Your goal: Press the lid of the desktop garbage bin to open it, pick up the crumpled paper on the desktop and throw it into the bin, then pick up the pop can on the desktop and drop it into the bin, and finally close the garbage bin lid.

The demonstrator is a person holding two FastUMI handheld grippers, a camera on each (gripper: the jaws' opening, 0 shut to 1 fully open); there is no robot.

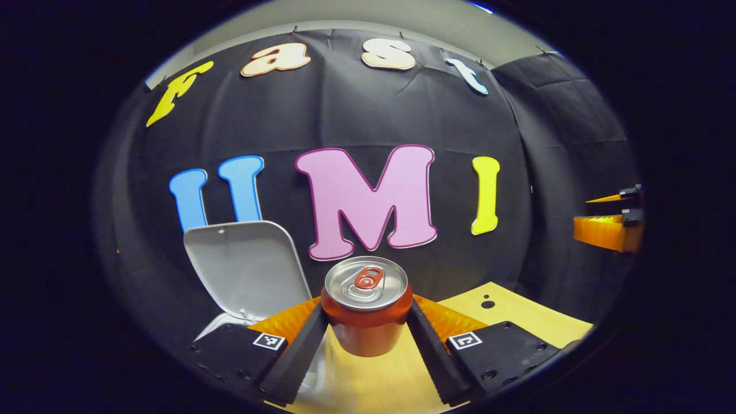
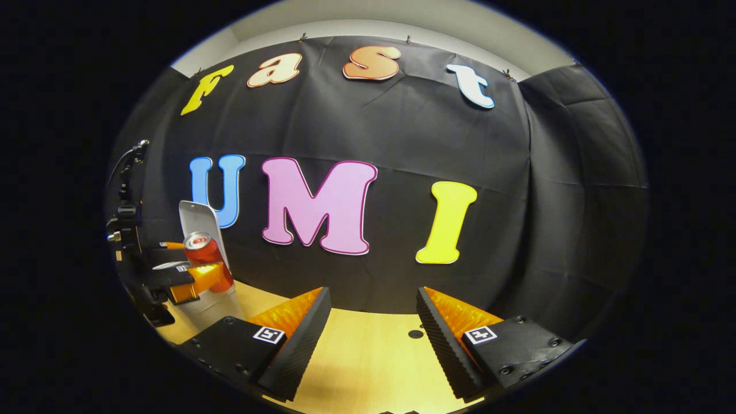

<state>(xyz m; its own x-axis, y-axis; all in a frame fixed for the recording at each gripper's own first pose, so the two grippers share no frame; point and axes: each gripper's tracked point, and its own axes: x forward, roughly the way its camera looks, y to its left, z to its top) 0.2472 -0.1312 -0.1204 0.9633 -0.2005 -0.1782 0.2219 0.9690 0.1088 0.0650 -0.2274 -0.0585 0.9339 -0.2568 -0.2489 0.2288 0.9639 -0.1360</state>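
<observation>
Left gripper (image 1: 368, 330): its two ridged, wedge-shaped fingers press on either side of the red metal pop can with a silver top and red pull tab (image 1: 366, 307); the can stands upright between them, lifted above the pale wooden desktop (image 1: 517, 316).
Pop can, far view: in the right gripper view the same can (image 2: 207, 259) sits in the left gripper (image 2: 192, 276) at the far left, just in front of the raised lid, above the bin body.
Bin lid: smooth white plastic lid with rounded corners (image 1: 247, 267), tilted up and open, standing behind and left of the can; in the right gripper view it is a narrow pale slab (image 2: 198, 221) seen nearly edge-on.
Bin body: white plastic desktop bin (image 2: 213, 307), mostly covered by the left gripper; in the left gripper view only a sliver of its rim shows below the lid, behind the left finger.
Bin contents: cannot tell; the opening is hidden.
Right gripper (image 2: 374, 333): jaws spread wide with nothing between them, hovering over bare desktop (image 2: 368, 356); its fingers bear fine ribbing. In the left gripper view it appears at the right edge (image 1: 609, 221), cut off.
Desktop detail: a small dark round hole (image 2: 416, 334) lies between the right fingers.
</observation>
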